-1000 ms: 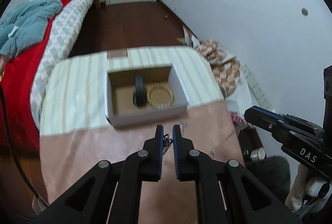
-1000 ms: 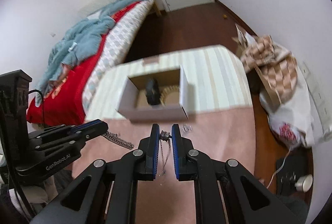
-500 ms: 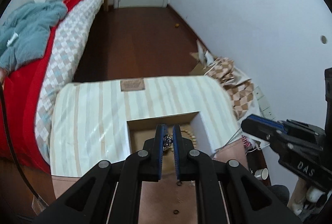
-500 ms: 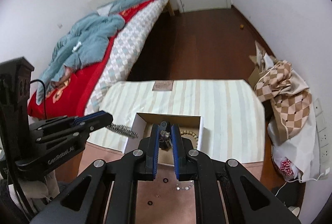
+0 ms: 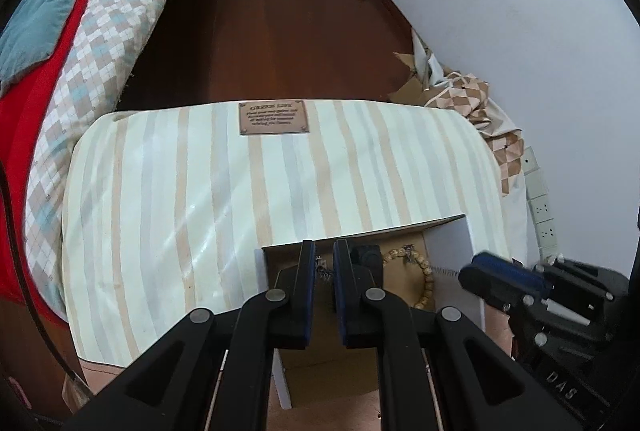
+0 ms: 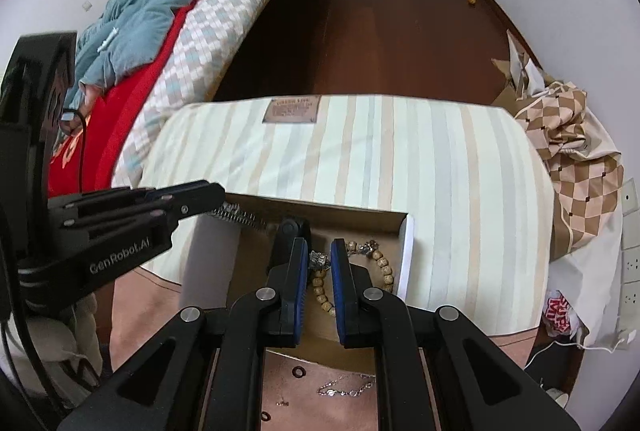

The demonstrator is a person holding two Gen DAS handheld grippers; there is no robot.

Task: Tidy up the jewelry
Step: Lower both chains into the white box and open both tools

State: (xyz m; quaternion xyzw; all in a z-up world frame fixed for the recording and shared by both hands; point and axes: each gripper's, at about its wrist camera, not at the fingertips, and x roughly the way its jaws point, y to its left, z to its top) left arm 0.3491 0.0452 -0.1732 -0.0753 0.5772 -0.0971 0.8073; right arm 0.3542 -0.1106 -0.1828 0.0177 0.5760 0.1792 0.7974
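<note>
- My left hand-held gripper [image 5: 324, 263] has its blue pads nearly together, pinching one end of a thin silver metal chain [image 5: 325, 269]; a coiled stretch of it runs from this gripper across towards the box.
- My right hand-held gripper [image 6: 320, 263] is likewise clamped on a small silver link or charm of that chain [image 6: 318, 260], so I judge the piece is slung between the two grippers.
- Both grippers hover over the open white cardboard box with the brown floor [image 6: 406, 255], which sits on the striped cream cloth over the worktop [image 6: 440, 167].
- Inside the box lie a tan wooden bead bracelet [image 6: 384, 265] and a black band-like piece [image 6: 294, 227], standing on edge.
- Handling, as I read it: the chain is light, limp and slippery; it will sag, swing and snag on the beads if dropped carelessly. It needs a firm pinch on a link or charm, not on a loose run.
- The beads look rigid but strung on cord, so the bracelet should drape; I'd take it across one bead.
- More pieces wait on the pink cloth near me: a fine silver bracelet chain [image 6: 346, 389] and small dark rings [image 6: 297, 372], tiny and fiddly; I'd nip those from above at the edge.
</note>
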